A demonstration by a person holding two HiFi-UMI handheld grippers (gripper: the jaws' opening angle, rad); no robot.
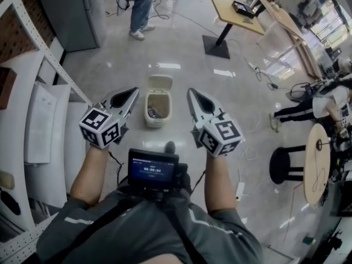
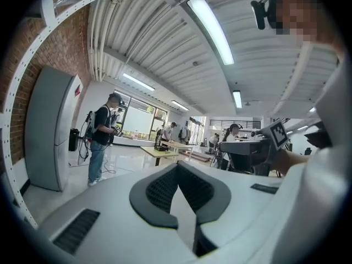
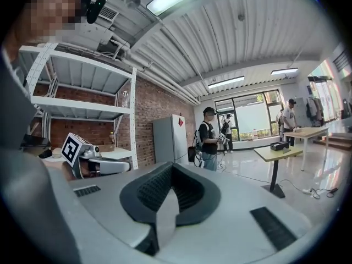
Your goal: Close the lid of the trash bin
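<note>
Your left gripper (image 1: 133, 91) and right gripper (image 1: 192, 93) are both closed and empty, one on either side of the open trash bin (image 1: 157, 111).

You hold the two grippers level and apart with their tips pointing forward. The trash bin stands on the glossy floor (image 1: 181, 48) between the tips and slightly ahead of them, touching neither. Its lid (image 1: 160, 82) is tipped back on the side away from the grippers, leaving the bin's mouth uncovered. In each gripper view the jaws meet at the tip with nothing between them. A white shelf rack (image 1: 47, 120) runs to the left of your left gripper. Well past both grippers, beyond the bin, a person in jeans (image 1: 142, 7) stands near a grey cabinet (image 1: 74, 12).
</note>
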